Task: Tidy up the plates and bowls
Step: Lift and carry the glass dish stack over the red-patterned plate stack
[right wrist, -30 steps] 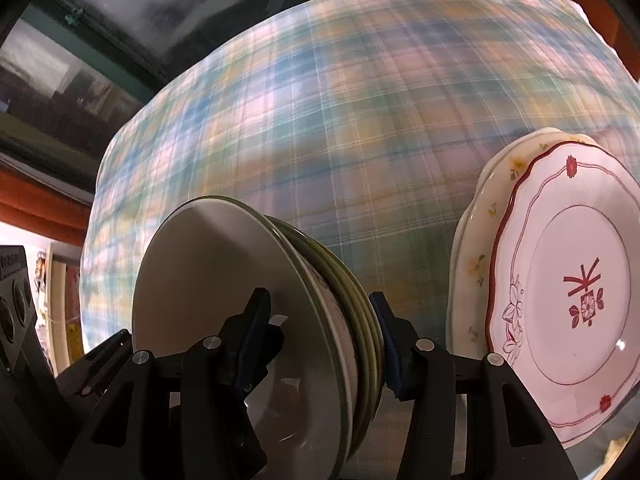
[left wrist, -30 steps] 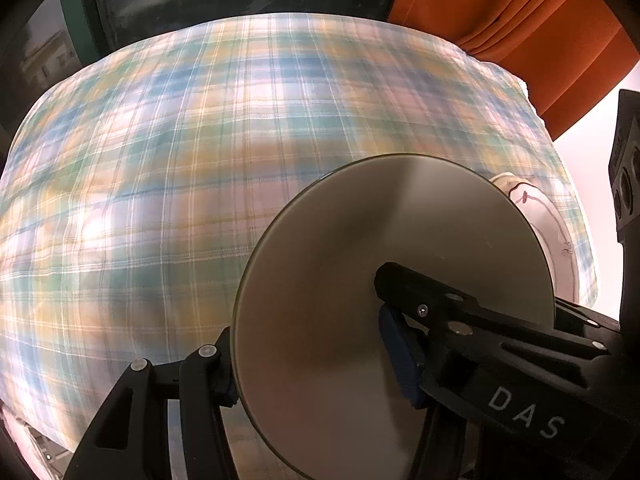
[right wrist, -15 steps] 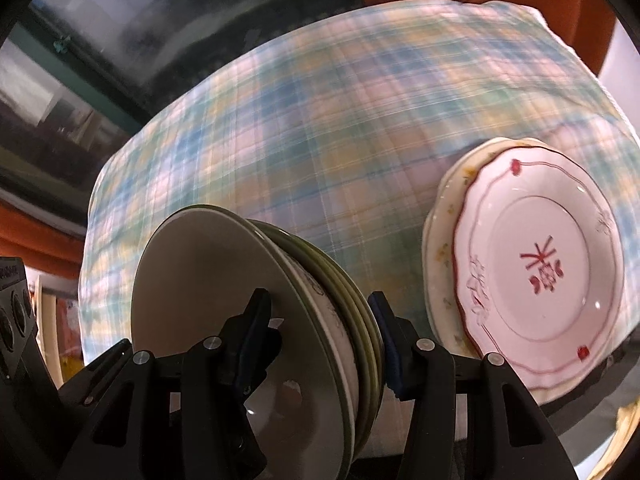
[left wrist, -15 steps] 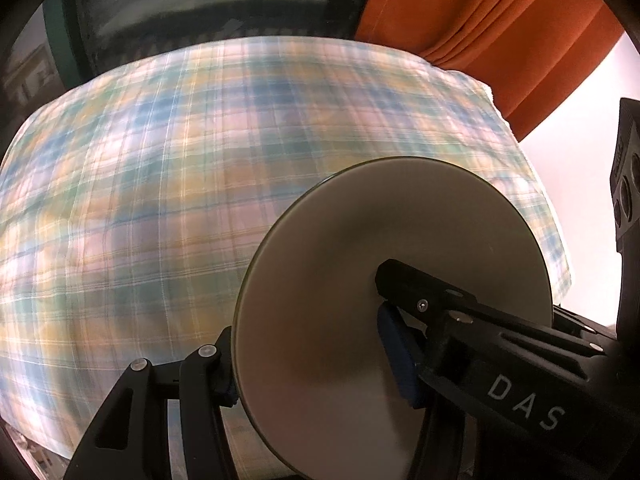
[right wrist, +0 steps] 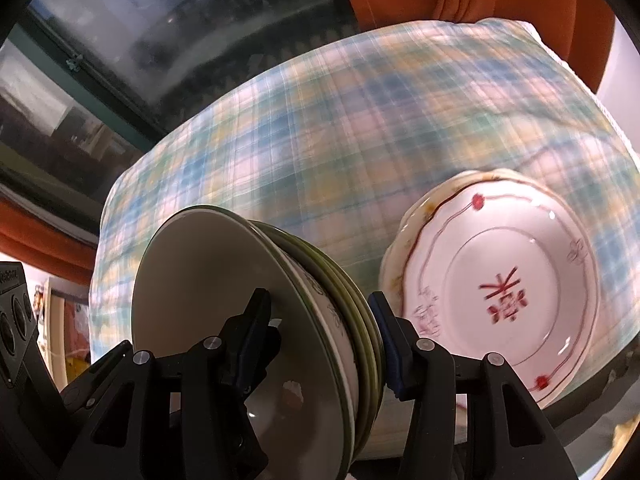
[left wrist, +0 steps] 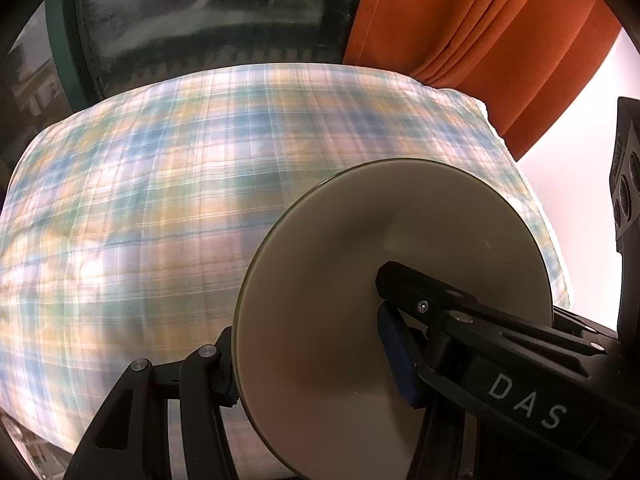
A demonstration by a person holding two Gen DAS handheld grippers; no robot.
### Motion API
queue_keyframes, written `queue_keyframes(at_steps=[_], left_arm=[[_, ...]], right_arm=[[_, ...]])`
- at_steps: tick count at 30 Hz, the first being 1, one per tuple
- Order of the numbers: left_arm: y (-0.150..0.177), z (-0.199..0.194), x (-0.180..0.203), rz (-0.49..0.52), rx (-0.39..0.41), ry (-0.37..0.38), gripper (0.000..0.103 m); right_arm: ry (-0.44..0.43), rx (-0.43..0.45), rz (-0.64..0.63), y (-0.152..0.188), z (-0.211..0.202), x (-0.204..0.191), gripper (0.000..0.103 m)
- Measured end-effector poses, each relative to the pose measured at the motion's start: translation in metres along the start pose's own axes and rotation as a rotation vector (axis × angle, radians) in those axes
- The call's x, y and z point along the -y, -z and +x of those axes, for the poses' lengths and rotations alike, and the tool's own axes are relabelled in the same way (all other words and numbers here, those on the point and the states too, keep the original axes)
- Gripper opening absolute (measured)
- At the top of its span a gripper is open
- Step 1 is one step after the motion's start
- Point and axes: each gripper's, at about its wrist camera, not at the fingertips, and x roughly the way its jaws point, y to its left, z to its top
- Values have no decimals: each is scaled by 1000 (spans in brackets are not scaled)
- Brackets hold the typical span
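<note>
A stack of several nested green-rimmed bowls [right wrist: 248, 320] is held on edge above the plaid tablecloth [right wrist: 340, 132]. My right gripper [right wrist: 320, 340] is shut across the stack's rim, one finger inside the front bowl, one behind. My left gripper [left wrist: 312, 352] is shut on the same stack [left wrist: 384, 280] from the other side, its upper finger lying inside the bowl. A white plate with a red flower pattern [right wrist: 504, 292] lies on a cream plate [right wrist: 404, 240] on the table at the right.
A dark window [right wrist: 168, 40] and an orange curtain [left wrist: 480, 32] stand behind the table. The table's far edge [left wrist: 280, 70] and right edge [left wrist: 532, 200] show. The plaid cloth [left wrist: 140, 208] spreads left of the bowls.
Both grippers and the bowl stack have risen and pulled back from the table. The patterned plates now sit lower and farther in the right wrist view and have left the left wrist view.
</note>
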Motion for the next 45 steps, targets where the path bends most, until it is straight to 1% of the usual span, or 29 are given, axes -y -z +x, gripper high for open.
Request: queue_keyframes(at_steps=[14, 17, 23, 28, 37, 45], left_arm=[[-4, 8, 63, -54, 20, -31, 56], [-4, 11, 74, -64, 20, -30, 56], [-4, 16, 99, -86, 45, -28, 56], [-2, 26, 116, -114, 48, -26, 56], [4, 47, 136, -154, 19, -26, 56], [4, 65, 134, -191, -41, -44, 56]], right_arm=[[-24, -15, -65, -18, -29, 57, 54], [-36, -24, -74, -22, -33, 71, 54], [-32, -15, -110, -28, -44, 94, 54], [-34, -24, -133, -34, -46, 113, 54], [-30, -69, -155, -35, -39, 147, 54], [-42, -142, -149, -38, -19, 160, 54]])
